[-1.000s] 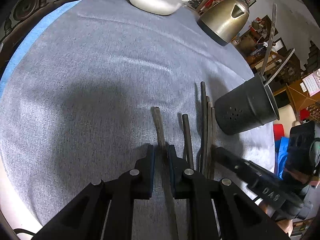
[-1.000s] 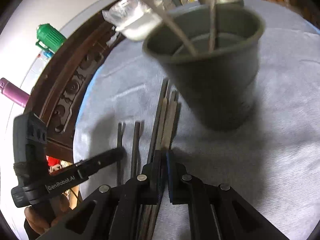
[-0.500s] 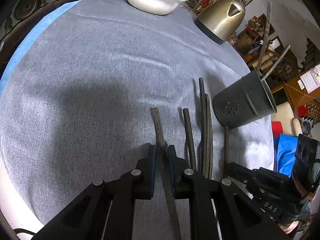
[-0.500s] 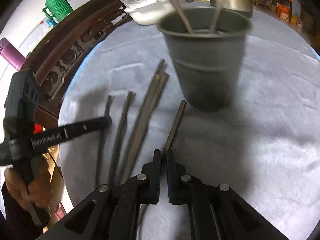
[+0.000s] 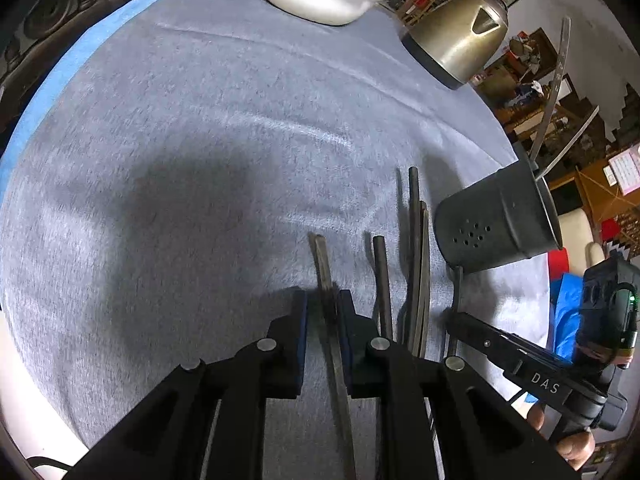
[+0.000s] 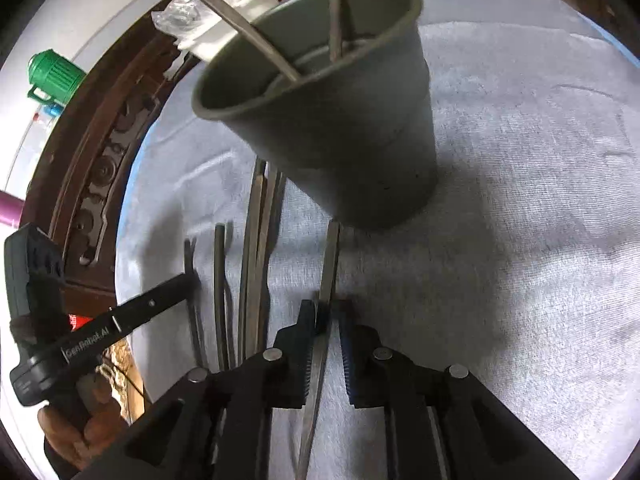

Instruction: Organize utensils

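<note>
Here, one chopstick point(image 5: 325, 264) between left jaws, another chopstick point(image 6: 329, 264) between right jaws, both pinched.

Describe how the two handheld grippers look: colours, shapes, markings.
The left gripper and right gripper are matte black, with angular linkage arms, silver pivot pins and blue-padded jaws. White lettering marks the side bars: DAS on the right, GenRobot.AI on the left.
</note>
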Motion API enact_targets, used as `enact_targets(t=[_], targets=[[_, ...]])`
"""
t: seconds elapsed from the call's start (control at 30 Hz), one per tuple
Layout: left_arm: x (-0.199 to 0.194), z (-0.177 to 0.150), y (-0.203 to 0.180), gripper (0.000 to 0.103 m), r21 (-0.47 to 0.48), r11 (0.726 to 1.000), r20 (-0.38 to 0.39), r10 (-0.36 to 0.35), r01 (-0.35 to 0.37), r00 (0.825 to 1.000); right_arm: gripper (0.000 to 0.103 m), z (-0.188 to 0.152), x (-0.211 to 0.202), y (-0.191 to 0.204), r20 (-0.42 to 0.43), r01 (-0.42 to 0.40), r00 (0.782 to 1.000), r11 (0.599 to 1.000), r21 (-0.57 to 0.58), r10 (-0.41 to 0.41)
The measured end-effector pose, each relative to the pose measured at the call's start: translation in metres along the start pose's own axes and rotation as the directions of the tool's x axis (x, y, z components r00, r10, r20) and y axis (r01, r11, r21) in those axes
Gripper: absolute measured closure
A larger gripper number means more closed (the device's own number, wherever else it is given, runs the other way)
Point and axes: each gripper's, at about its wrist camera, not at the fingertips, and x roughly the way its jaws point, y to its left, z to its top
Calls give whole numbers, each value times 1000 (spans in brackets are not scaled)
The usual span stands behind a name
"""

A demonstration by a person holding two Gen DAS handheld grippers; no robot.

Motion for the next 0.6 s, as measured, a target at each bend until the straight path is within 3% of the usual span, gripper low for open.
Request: enact_targets(t=[0.23, 0.33, 0.6], targets=[[3, 5, -4, 89, -5, 1000, -10, -4, 4, 1000, 91, 7, 7, 22, 31, 65, 998, 995, -74, -63], [6, 8, -3, 95, -14, 1000, -15, 5, -5, 1000, 94, 7, 7, 30, 47, 74, 996, 992, -101, -69], [-14, -1, -4, 96, -29, 999, 44, -23, 24, 999, 96, -9, -19, 38, 120, -16, 992, 985, -169, 37]])
